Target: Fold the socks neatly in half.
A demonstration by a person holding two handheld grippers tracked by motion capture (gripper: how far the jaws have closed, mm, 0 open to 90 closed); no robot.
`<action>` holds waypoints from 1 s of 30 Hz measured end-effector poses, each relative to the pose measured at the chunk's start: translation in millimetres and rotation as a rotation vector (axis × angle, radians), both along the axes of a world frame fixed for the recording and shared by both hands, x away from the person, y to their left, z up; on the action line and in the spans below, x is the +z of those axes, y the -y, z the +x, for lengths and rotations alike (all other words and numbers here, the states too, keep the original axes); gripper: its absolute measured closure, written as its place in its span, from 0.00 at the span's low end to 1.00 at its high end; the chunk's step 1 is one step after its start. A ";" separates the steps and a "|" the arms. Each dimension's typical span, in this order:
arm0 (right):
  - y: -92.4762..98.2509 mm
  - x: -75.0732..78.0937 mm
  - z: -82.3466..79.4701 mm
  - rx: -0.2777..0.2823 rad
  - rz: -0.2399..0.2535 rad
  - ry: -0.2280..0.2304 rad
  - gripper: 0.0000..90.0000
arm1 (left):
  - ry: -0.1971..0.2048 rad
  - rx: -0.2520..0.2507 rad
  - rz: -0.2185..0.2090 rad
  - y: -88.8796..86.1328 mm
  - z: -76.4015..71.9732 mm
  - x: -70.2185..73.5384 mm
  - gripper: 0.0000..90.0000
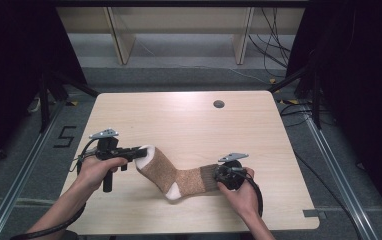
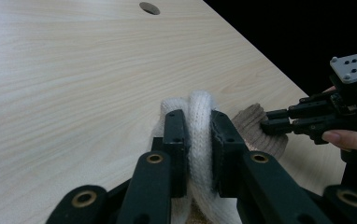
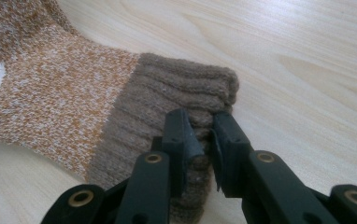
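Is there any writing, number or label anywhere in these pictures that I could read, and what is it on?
"5": a dark digit marked on the grey floor left of the table.
No other text: none is legible on the sock, the table or either gripper.

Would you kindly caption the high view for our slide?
Left gripper pinches the sock toe, right gripper its cuff.

knitted sock (image 1: 179,176) (fuzzy) — smooth wooden table (image 1: 189,120)
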State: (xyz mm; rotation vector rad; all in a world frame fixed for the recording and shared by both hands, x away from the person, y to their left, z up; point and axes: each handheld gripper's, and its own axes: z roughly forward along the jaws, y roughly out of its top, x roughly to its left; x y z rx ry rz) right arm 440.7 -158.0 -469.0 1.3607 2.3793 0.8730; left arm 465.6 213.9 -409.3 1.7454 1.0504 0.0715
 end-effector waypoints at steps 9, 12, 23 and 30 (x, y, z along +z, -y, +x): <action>-2.8 -0.6 1.3 0.007 0.001 0.007 0.86 | 0.015 -0.004 -0.002 5.2 1.2 4.8 0.87; -4.5 -0.4 0.7 0.001 0.006 0.000 0.86 | 0.014 0.003 0.001 6.5 0.9 6.3 0.87; -8.4 -0.4 2.6 0.011 0.006 0.000 0.86 | 0.028 -0.006 -0.004 13.2 1.5 11.5 0.87; -9.3 -0.6 3.5 0.021 0.004 0.003 0.86 | 0.033 -0.018 -0.004 19.8 1.5 14.3 0.87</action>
